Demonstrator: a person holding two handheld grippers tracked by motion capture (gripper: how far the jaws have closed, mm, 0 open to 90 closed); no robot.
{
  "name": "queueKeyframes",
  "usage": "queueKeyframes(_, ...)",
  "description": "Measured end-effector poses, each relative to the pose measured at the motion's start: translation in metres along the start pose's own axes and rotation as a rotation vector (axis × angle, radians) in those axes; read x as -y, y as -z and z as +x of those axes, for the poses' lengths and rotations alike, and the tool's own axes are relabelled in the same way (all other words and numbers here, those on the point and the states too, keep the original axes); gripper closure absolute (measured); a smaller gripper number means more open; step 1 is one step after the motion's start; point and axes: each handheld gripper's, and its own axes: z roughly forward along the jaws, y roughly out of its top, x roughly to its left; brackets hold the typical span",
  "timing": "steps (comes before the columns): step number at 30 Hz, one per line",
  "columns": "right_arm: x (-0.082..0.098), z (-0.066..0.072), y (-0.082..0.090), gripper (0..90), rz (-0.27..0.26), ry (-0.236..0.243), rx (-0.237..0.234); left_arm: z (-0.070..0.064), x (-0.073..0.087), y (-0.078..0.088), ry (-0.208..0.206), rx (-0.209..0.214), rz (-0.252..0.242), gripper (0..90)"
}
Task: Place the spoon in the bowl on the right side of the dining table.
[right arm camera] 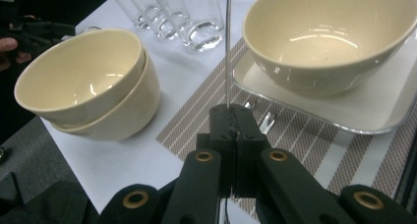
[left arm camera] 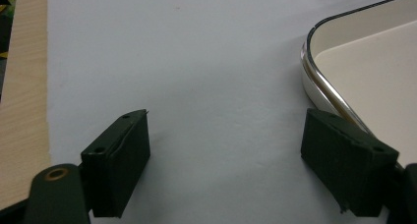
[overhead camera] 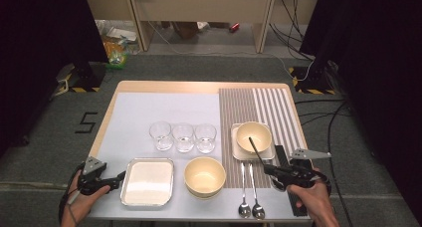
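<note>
The right gripper (overhead camera: pixel 278 171) sits at the near right of the table (overhead camera: pixel 164 86), over the striped placemat (overhead camera: pixel 244 105), with its jaws pressed together on a thin dark rod-like utensil (overhead camera: pixel 256 150); what kind of utensil it is cannot be told. In the high view the utensil slants up and away from the jaws toward the far left, and its far end lies over the rim of the cream bowl (overhead camera: pixel 254 136) that stands on a small square tray (overhead camera: pixel 236 152) on the placemat. In the right gripper view the utensil (right arm camera: pixel 228 47) rises straight from the closed jaws of the right gripper (right arm camera: pixel 235 121), between the stacked pair of cream bowls (right arm camera: pixel 88 81) at the left and the bowl on the tray (right arm camera: pixel 324 42) at the right. Two metal spoons (overhead camera: pixel 250 197) lie side by side on the placemat's near edge, just left of the right gripper and apart from it. The left gripper (overhead camera: pixel 119 177) rests at the near left of the table on the white mat (overhead camera: pixel 134 112), jaws spread wide with nothing between them; in the left gripper view its right jaw lies just beside the chrome rim of the rectangular tray (left arm camera: pixel 314 81). Three clear glasses (overhead camera: pixel 183 136) stand in a row at the middle of the table, beyond the tray (overhead camera: pixel 148 181) and the stacked bowls (overhead camera: pixel 204 176).
</note>
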Motion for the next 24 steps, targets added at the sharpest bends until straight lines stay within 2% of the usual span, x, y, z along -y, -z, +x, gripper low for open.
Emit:
queueKeyframes(8,-0.013,-0.006,-0.004,89.9,-0.037,-0.007,-0.006,0.000,0.000,0.000,0.000,0.001,0.004,17.4)
queueKeyframes(24,-0.035,-0.017,-0.003,89.9,-0.061,-0.018,0.015,0.000,0.000,0.000,-0.001,0.000,0.005,17.3)
